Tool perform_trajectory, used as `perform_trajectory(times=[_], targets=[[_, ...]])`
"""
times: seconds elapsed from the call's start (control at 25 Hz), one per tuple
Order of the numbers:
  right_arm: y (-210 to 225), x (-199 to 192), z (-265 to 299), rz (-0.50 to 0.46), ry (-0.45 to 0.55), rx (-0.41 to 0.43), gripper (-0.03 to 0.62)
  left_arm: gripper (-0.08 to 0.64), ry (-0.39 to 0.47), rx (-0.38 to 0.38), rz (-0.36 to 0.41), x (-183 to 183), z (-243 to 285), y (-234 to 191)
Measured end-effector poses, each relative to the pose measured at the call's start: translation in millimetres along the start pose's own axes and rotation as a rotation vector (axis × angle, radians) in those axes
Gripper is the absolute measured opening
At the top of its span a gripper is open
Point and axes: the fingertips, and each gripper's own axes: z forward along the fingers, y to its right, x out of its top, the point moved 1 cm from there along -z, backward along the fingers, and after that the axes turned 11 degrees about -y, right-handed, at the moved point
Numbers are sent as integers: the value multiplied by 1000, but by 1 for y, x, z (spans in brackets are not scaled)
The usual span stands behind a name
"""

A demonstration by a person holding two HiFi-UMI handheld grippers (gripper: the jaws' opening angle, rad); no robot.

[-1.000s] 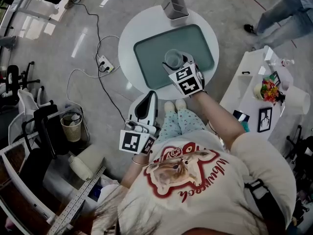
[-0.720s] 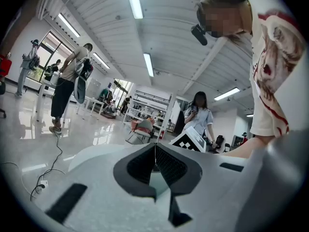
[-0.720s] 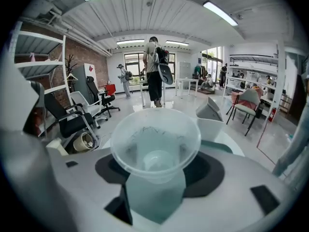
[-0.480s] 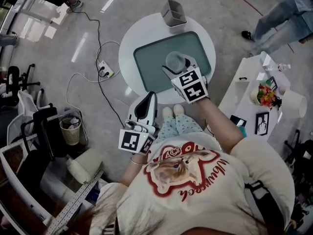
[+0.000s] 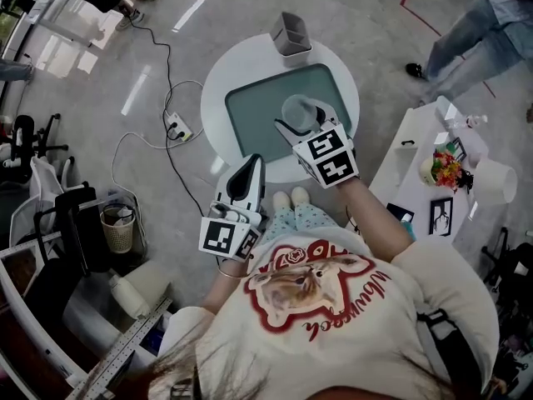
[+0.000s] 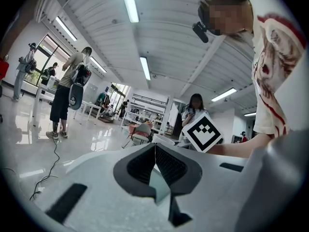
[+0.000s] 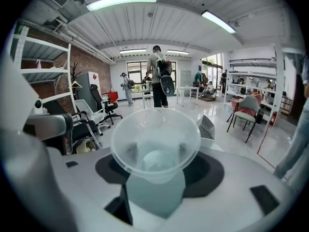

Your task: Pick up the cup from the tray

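The right gripper (image 5: 301, 119) has its fingers (image 7: 212, 173) closed on the sides of a clear plastic cup (image 7: 154, 144), which is upright over the flat teal rectangular tray (image 5: 250, 107). The tray lies on a round white worktop (image 5: 221, 73). The left gripper (image 5: 248, 177) is well apart from the tray, beyond the worktop's near edge, with its fingers (image 6: 169, 166) pressed together and nothing between them.

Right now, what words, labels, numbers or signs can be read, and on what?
Red script on the person's shirt: upside down in the head view, too stylised to read.
Marker cubes of left gripper and right gripper: square patterns, no letters.
Clear cup: no print.
Framed picture on the side table: too small.
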Motion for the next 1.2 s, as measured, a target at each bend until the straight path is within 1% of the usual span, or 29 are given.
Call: perform_trajectory(times=[0.2,0.36,0.56,0.68,0.76,1.04,1.2], targets=[[-2,5,-17,9,8,22,296,15,13,-2,15,7,3,3],[-5,12,-28,-16,19,30,295,15,19,8,33,14,9,0],[-9,19,-43,0,38,55,295,15,32,19,49,24,10,-3],[-8,23,-53,-13,46,50,296,15,41,23,55,29,10,-4],[-9,27,-61,-23,56,50,296,15,42,20,60,30,11,-3],[-9,36,-89,-1,102,88,296,15,42,-9,79,31,12,8],[-12,34,-96,-11,107,85,296,15,47,-4,78,34,6,10]])
